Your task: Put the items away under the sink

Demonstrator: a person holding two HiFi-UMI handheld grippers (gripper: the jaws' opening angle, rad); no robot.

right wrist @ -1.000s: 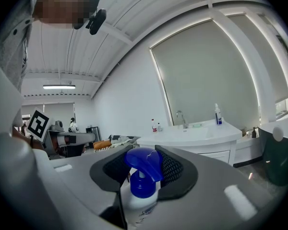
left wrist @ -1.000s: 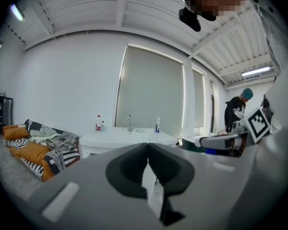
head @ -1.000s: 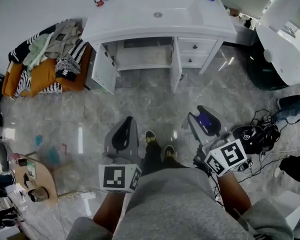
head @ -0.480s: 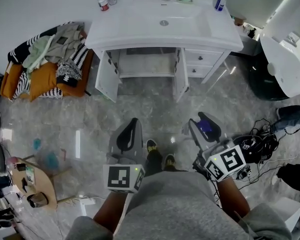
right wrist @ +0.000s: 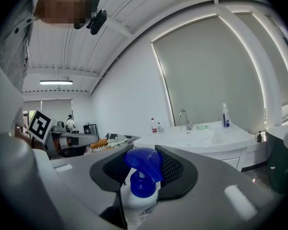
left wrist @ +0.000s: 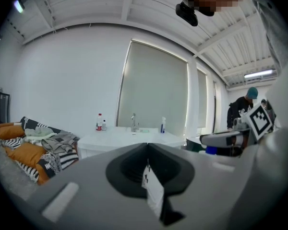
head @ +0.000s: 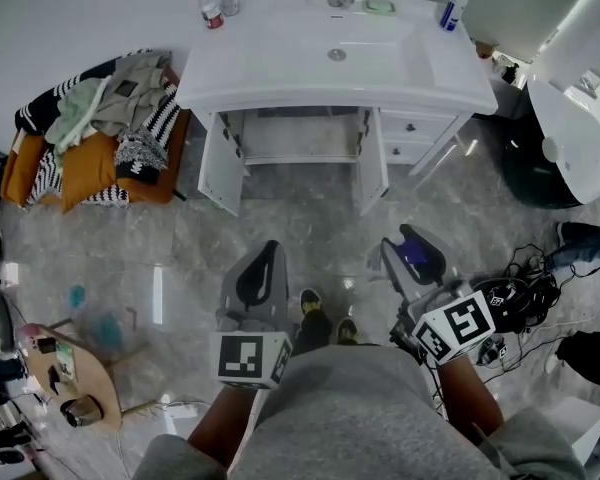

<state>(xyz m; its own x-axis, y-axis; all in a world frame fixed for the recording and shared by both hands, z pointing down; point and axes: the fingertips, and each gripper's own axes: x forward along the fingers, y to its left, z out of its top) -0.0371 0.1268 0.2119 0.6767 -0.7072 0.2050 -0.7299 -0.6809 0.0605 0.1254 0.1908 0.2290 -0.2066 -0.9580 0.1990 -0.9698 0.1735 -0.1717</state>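
The left gripper [left wrist: 147, 146] pinches what looks like a small white card [left wrist: 153, 189].

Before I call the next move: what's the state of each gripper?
Left gripper: closed on a thin white card.
Right gripper: closed on a blue-topped spray bottle.

No readable text — spray bottle [right wrist: 142, 191] label too blurred
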